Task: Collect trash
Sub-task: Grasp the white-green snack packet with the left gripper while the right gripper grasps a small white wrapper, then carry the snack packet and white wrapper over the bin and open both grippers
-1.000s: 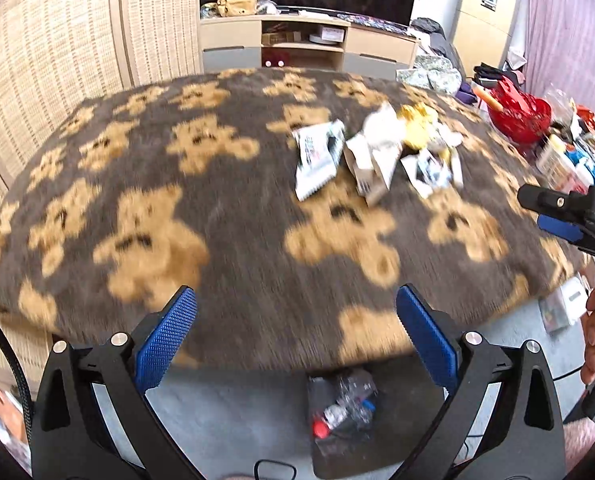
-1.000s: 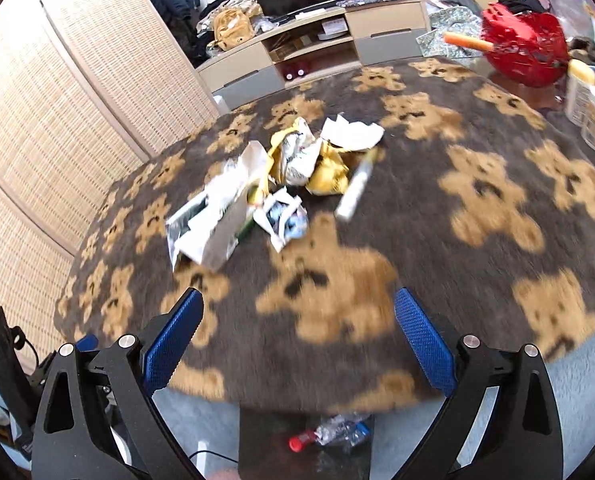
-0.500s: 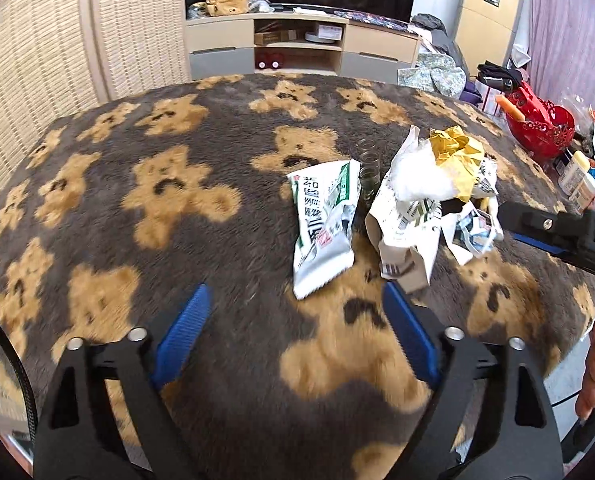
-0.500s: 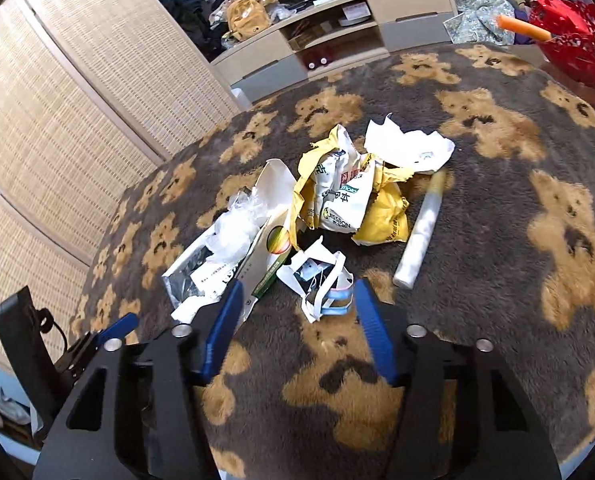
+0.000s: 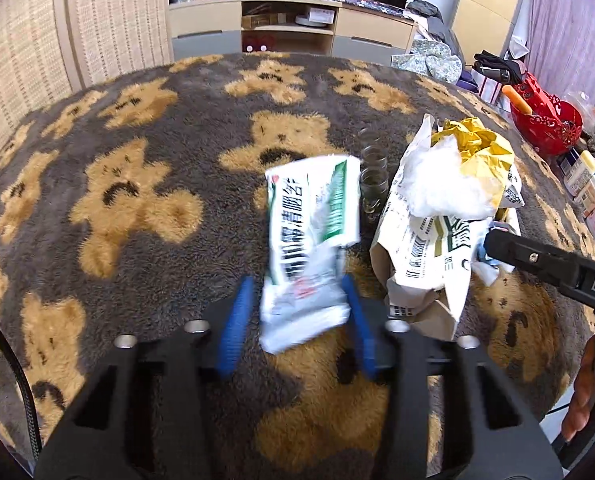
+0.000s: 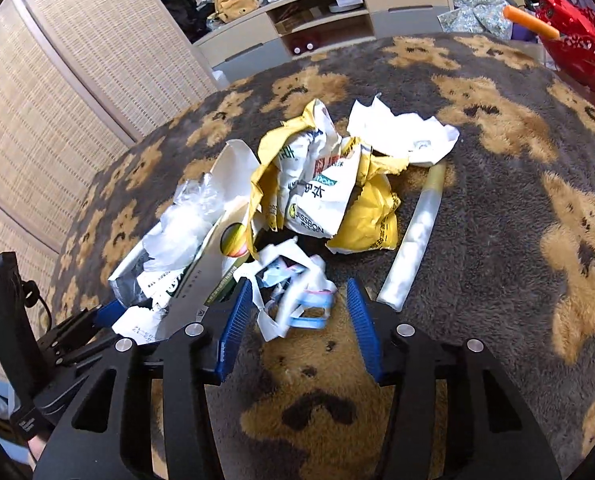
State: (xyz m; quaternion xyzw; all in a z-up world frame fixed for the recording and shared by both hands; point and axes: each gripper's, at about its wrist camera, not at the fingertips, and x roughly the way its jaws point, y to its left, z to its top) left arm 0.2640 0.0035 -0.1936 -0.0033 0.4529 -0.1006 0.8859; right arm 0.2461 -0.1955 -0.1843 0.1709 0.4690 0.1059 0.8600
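Both grippers straddle litter to lift it off the blanket: left gripper just closing around the packet, right gripper half-closed, pads beside the scrap, neither visibly pinching yet

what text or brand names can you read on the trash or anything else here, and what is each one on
"JISSBON": on the white and yellow wrapper, low on its front.
"DAS", cut off by the picture's edge: on the black body of the right gripper.
Large Chinese characters on the white and green packet: too blurred to read.
Barcode and small print on the torn carton: too small to read.
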